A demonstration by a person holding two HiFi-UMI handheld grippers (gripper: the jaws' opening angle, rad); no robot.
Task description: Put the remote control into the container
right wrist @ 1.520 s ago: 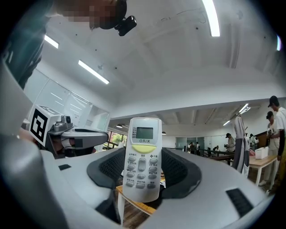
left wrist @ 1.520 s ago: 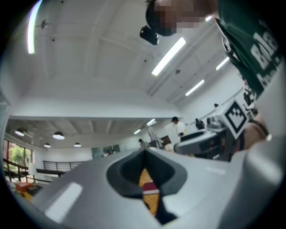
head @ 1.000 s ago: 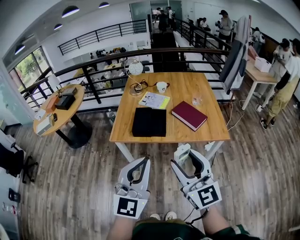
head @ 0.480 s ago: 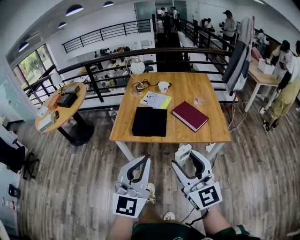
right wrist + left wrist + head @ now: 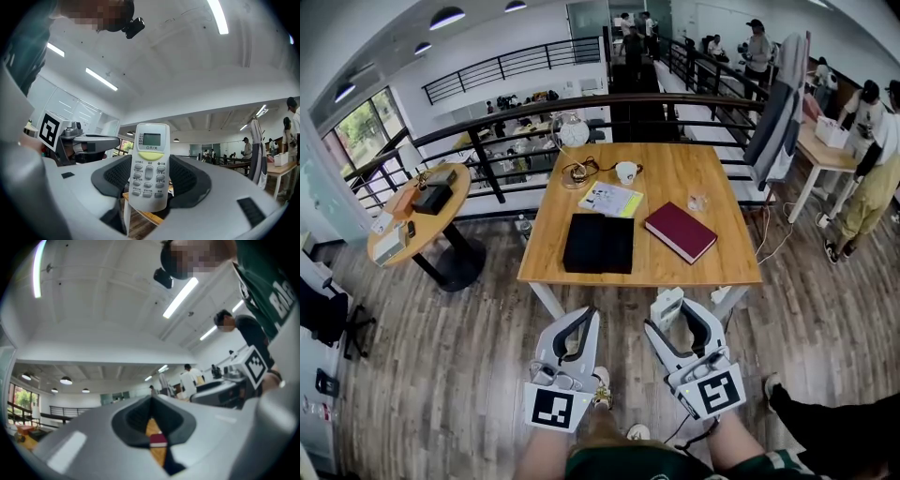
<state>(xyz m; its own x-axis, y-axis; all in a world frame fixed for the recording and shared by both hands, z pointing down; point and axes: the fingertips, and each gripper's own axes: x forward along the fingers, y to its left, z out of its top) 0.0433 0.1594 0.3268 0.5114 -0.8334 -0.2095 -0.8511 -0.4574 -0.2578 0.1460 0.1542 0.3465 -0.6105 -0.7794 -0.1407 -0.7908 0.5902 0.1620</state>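
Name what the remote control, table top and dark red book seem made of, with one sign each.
Remote control: likely white plastic, with a smooth moulded shell and rubbery-looking grey buttons.
Table top: wood or wood veneer, warm tan with a soft sheen.
Dark red book: matte cover, perhaps cloth or leatherette; can't tell.

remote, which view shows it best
Right gripper view: the remote stands face-on between the right tongs, screen and buttons plain. The head view shows only a small white piece of it at those tongs' tip. The left gripper view doesn't show it.
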